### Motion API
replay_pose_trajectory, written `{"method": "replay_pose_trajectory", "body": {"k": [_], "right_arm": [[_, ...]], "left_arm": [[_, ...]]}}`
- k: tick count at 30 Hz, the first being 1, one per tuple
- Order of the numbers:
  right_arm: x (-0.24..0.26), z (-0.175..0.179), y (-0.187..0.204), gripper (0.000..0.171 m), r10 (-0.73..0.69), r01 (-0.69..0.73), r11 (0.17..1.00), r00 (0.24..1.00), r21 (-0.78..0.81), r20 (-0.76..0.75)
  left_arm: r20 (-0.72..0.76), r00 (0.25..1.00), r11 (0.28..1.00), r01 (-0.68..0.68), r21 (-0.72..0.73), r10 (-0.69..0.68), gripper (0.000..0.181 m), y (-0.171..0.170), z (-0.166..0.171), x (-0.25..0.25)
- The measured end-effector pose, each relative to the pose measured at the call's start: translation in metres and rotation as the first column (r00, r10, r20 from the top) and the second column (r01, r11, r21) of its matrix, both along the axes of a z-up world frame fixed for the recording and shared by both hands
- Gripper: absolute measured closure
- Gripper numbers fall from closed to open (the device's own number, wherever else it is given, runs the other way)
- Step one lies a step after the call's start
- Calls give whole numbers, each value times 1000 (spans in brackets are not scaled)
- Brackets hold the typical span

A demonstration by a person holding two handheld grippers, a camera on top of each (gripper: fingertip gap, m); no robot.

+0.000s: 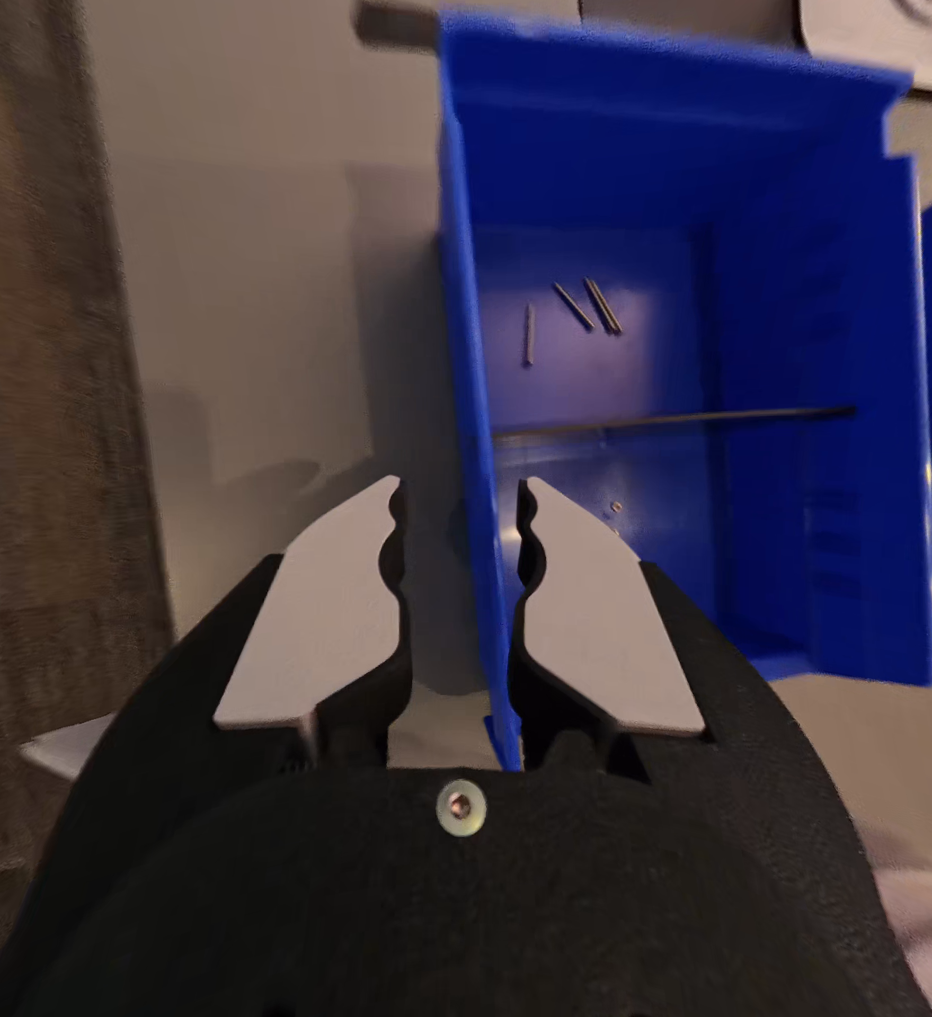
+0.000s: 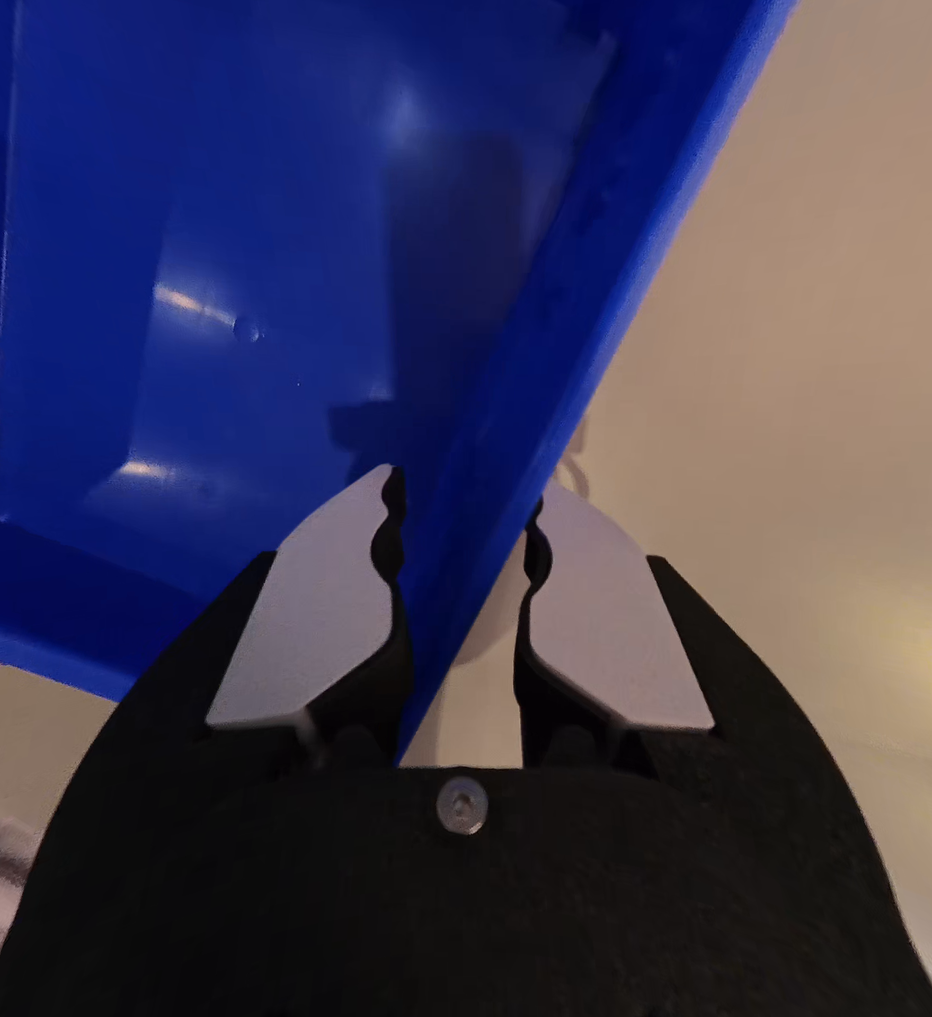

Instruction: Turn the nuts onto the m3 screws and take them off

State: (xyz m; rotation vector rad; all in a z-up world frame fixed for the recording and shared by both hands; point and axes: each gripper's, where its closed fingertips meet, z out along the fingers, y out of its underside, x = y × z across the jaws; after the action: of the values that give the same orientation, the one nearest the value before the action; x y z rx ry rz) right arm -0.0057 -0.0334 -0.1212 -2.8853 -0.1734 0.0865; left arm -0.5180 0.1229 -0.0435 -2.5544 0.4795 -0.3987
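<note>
A blue bin wall is straddled by each gripper, jaws parted. Thin screws are seen lying flat inside, pointing mostly away.

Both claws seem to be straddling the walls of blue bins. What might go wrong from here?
The left gripper straddles the blue bin's thin side wall; squeezing or lifting might tip it and scatter the thin metal rods inside. The right gripper straddles a bin wall too. Both pictures are blurred, so aim looks uncertain.
</note>
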Motion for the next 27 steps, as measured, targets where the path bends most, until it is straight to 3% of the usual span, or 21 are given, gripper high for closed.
{"method": "replay_pose_trajectory", "body": {"k": [6, 9, 15, 27], "right_arm": [[15, -9, 7, 164, -59, 49, 995, 992, -90, -110], [49, -9, 3, 165, -46, 33, 992, 993, -119, -110], [139, -10, -34, 166, -200, 177, 959, 976, -223, -85], [285, -12, -107, 165, -371, 352, 916, 925, -194, -76]], "left_arm": [[-9, 999, 959, -30, 282, 34, 148, -5, 68, 1], [-31, 999, 932, 3, 363, 9, 149, -11, 89, 15], [-47, 996, 920, 94, 379, -82, 150, -17, 98, 47], [-17, 991, 890, 124, 438, -129, 156, -17, 114, 69]]}}
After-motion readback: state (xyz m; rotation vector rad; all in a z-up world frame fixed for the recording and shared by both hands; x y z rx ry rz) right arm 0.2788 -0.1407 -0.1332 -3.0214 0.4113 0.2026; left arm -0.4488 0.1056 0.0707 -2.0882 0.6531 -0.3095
